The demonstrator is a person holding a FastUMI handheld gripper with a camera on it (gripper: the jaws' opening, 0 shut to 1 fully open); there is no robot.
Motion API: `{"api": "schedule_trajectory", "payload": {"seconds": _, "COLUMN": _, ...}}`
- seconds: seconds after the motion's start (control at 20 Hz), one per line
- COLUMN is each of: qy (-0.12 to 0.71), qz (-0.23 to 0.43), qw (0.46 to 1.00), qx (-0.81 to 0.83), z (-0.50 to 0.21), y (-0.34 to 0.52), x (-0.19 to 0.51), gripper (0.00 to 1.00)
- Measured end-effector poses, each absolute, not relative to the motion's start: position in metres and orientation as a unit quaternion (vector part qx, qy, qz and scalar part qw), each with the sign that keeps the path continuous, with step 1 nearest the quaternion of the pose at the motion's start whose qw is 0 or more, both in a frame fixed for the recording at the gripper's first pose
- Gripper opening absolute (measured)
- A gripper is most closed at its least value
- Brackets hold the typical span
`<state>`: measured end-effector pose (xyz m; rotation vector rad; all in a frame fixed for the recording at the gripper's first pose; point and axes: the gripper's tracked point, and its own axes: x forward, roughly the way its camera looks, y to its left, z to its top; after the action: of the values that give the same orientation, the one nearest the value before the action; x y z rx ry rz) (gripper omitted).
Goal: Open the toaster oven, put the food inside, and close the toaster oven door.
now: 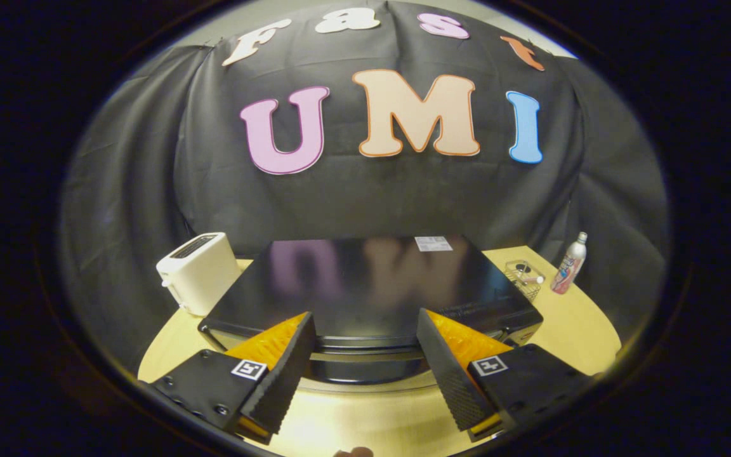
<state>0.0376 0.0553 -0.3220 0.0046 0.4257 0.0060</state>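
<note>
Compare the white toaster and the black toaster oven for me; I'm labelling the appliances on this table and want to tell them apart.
The white toaster is matte, while the toaster oven is glossy black, its top mirroring the wall. The toaster is small and upright; the toaster oven is wide and flat-topped. The toaster stands off to the left, while the toaster oven sits just ahead of the open gripper. Both rest on the wooden table.

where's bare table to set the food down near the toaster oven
Bare wood shows on the table right of the toaster oven, in front of the clear container and bottle, and just before the oven's front, under the open gripper. The left is tighter: the white toaster sits close against the oven.
</note>
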Motion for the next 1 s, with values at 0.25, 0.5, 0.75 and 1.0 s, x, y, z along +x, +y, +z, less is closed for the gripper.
{"api": "schedule_trajectory", "payload": {"seconds": 0.25, "qy": 0.215, "qz": 0.003, "qw": 0.977, "qx": 0.008, "z": -0.325, "y": 0.052, "x": 0.023, "gripper": 1.0}}
{"api": "schedule_trajectory", "payload": {"seconds": 0.5, "qy": 0.217, "qz": 0.008, "qw": 0.976, "qx": 0.004, "z": -0.324, "y": 0.05, "x": 0.013, "gripper": 1.0}}
{"api": "schedule_trajectory", "payload": {"seconds": 0.75, "qy": 0.221, "qz": 0.016, "qw": 0.975, "qx": 0.004, "z": -0.328, "y": 0.049, "x": -0.004, "gripper": 1.0}}
{"api": "schedule_trajectory", "payload": {"seconds": 1.0, "qy": 0.231, "qz": 0.02, "qw": 0.973, "qx": 0.006, "z": -0.332, "y": 0.047, "x": -0.027, "gripper": 1.0}}
